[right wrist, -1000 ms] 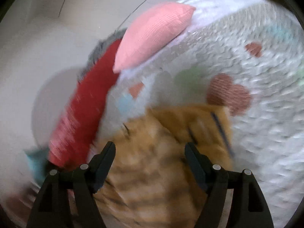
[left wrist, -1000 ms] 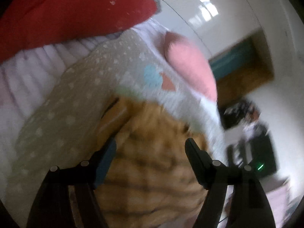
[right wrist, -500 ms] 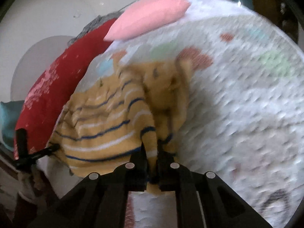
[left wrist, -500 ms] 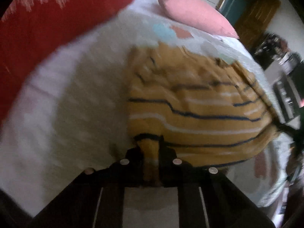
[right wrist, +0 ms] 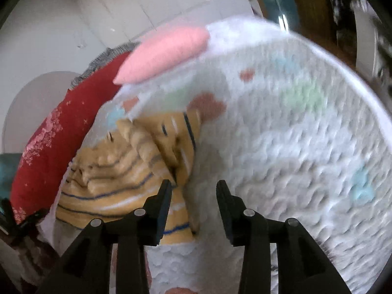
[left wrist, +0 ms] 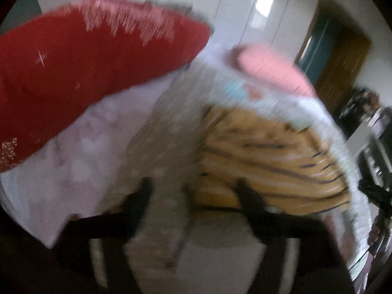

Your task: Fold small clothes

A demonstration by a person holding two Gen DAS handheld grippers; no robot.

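1. Your left gripper had just spread wide and pinched nothing, freeing the fold.
2. Your right gripper was also parting, its jaws empty.
3. The striped yellow garment lay bunched on the bedspread, near the bed's red-cushion edge.

Place: a home bedroom.
Bed: a white knitted blanket with pastel hearts and blotches covers the bed, reaching its far edge.
Pillows: a pink pillow lies at the far edge of the bed; a big red cushion with pale flower print lies along the left edge.
Clothing: a small mustard striped top lies on the blanket.
Walls: glossy white panelled wardrobe doors stand behind the bed.
Door: a brown wooden door frame at the far right.
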